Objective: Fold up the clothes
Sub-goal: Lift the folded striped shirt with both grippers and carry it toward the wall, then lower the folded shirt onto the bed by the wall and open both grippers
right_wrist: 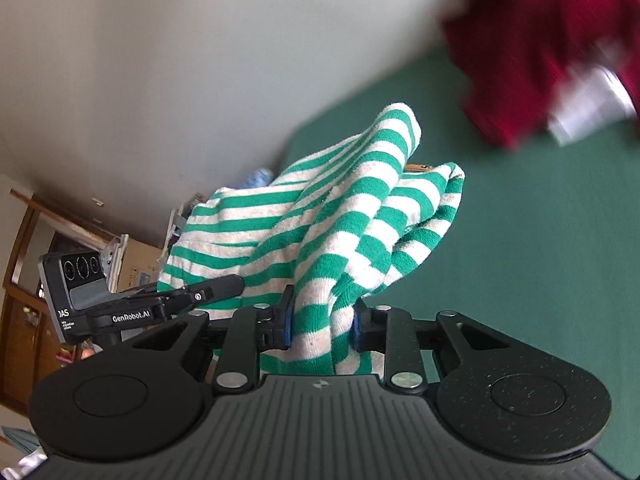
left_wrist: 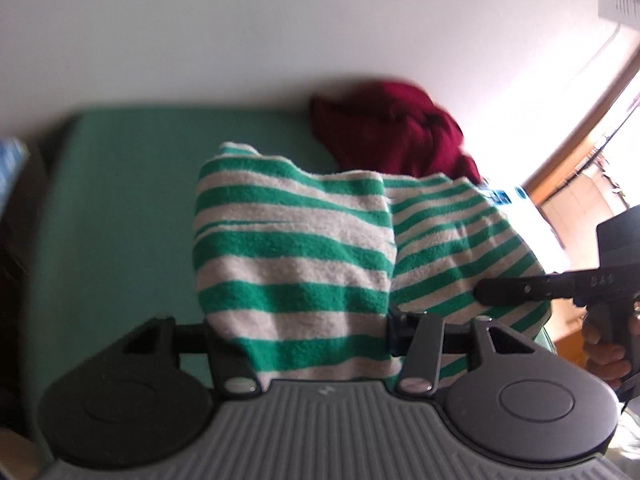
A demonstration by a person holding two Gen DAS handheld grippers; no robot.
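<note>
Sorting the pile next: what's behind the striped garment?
Behind the green-and-white striped garment lies a crumpled dark red garment on the green surface. Its lower part is covered by the stripes.

Both wrist views close, facing striped garment [left_wrist: 296, 248] [right_wrist: 320, 232], shared

A plain white wall [left_wrist: 280, 20] rises behind a green-covered bed [left_wrist: 120, 200]. To the right of the bed a wooden-framed window [left_wrist: 592, 128] lets in strong, washed-out daylight. To the left of the bed stand a wooden doorframe [right_wrist: 20, 248] and cardboard boxes [right_wrist: 140, 264].
</note>
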